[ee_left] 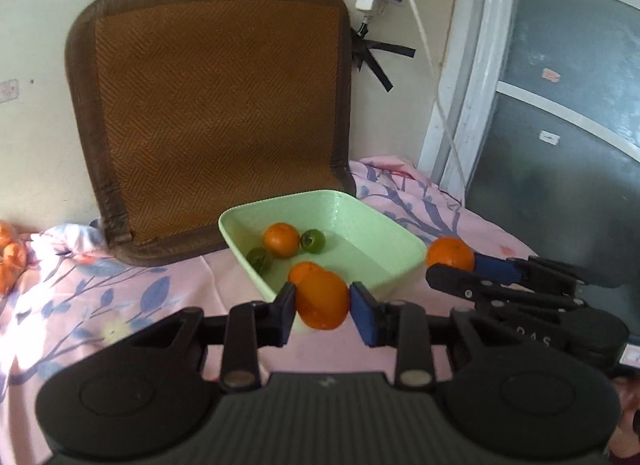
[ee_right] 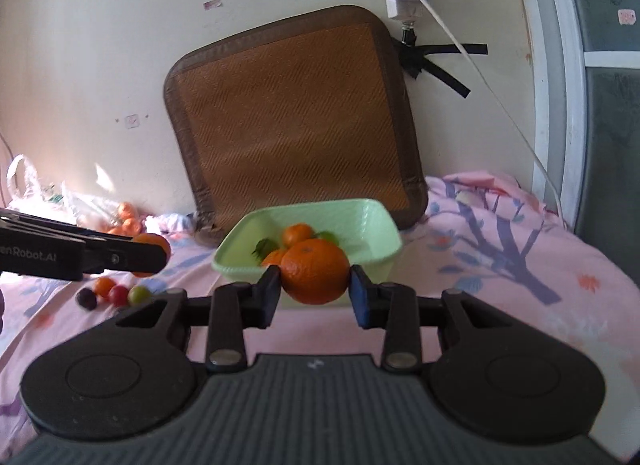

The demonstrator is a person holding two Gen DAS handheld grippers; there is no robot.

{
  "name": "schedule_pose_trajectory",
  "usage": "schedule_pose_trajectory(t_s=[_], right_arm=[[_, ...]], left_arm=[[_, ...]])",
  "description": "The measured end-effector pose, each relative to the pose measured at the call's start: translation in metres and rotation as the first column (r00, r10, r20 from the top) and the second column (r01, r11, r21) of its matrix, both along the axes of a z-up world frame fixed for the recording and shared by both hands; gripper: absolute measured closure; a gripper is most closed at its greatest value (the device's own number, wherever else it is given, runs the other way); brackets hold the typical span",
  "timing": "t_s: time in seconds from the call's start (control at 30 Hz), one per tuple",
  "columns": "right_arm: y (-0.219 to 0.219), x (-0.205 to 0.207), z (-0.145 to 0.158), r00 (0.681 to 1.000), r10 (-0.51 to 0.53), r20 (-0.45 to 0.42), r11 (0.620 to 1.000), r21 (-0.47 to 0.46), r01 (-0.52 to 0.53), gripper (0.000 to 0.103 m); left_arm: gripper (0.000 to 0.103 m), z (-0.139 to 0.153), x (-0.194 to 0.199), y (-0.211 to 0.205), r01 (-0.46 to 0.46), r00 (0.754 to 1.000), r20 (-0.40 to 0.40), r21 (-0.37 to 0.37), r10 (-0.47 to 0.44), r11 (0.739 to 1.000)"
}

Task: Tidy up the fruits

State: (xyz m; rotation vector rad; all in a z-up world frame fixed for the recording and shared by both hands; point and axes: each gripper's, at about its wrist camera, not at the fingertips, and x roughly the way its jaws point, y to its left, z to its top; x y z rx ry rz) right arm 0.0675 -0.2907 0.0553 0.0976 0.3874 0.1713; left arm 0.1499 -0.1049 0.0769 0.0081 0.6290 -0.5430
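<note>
Tray (ee_left: 400,243) on bedsheet (ee_left: 132,301) w/ fruit inside, mat (ee_left: 216,105) behind vs wall, loose fruit (ee_right: 114,293) left.

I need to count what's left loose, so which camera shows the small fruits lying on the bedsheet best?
The right wrist view: the four small fruits lie in a row on the pink sheet, left of the green bowl, below the left tool. The left wrist view does not show them at all.

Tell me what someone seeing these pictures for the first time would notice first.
Probably the two oranges: the left hand-held gripper grips one orange in front of the green tub, and the right hand-held gripper grips another orange by the tub's right side. Next, the tub's oranges and green fruits, and the big brown woven mat leaning on the wall behind.
</note>
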Motion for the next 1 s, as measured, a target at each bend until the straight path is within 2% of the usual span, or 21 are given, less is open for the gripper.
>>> schedule_pose_trajectory(t_s=[0.1,0.2,0.3,0.4,0.47,0.53,0.67,0.8,1.0], right_arm=[[-0.004,0.041,-0.005,0.999,-0.028,-0.023,0.999,-0.021,0.027,0.064],[-0.008,0.067,-0.014,0.998,-0.036,-0.060,0.999,-0.018,0.035,0.064],[-0.006,0.080,-0.022,0.996,-0.036,-0.085,0.999,-0.034,0.033,0.063],[-0.003,0.082,-0.025,0.997,-0.035,-0.075,0.998,-0.057,0.030,0.062],[-0.002,0.083,-0.025,0.997,-0.033,-0.066,0.998,-0.057,0.029,0.057],[-0.002,0.082,-0.025,0.998,-0.031,-0.055,0.998,-0.061,0.027,0.052],[-0.001,0.077,-0.025,0.999,-0.034,-0.024,0.997,-0.072,0.032,0.051],[-0.003,0.071,-0.021,0.999,-0.034,-0.010,0.999,-0.040,0.034,0.051],[0.005,0.042,-0.009,1.000,-0.028,0.005,1.000,-0.002,0.028,0.051]], left_arm=[[0.073,-0.010,0.044,-0.017,-0.026,0.999,-0.047,0.000,0.026,1.000],[0.073,-0.018,0.071,-0.028,-0.036,0.997,-0.066,0.003,0.036,0.999],[0.073,-0.026,0.091,-0.038,-0.044,0.996,-0.083,0.019,0.046,0.999],[0.073,-0.035,0.101,-0.045,-0.049,0.993,-0.105,0.024,0.052,0.999],[0.071,-0.040,0.103,-0.049,-0.045,0.992,-0.116,0.024,0.047,0.999],[0.064,-0.042,0.101,-0.051,-0.047,0.992,-0.117,0.025,0.050,0.999],[0.063,-0.037,0.086,-0.046,-0.061,0.993,-0.099,0.036,0.064,0.997],[0.063,-0.020,0.054,-0.035,-0.097,0.994,-0.039,0.054,0.099,0.994],[0.055,-0.002,-0.002,-0.013,-0.148,0.989,0.043,0.082,0.144,0.986]])
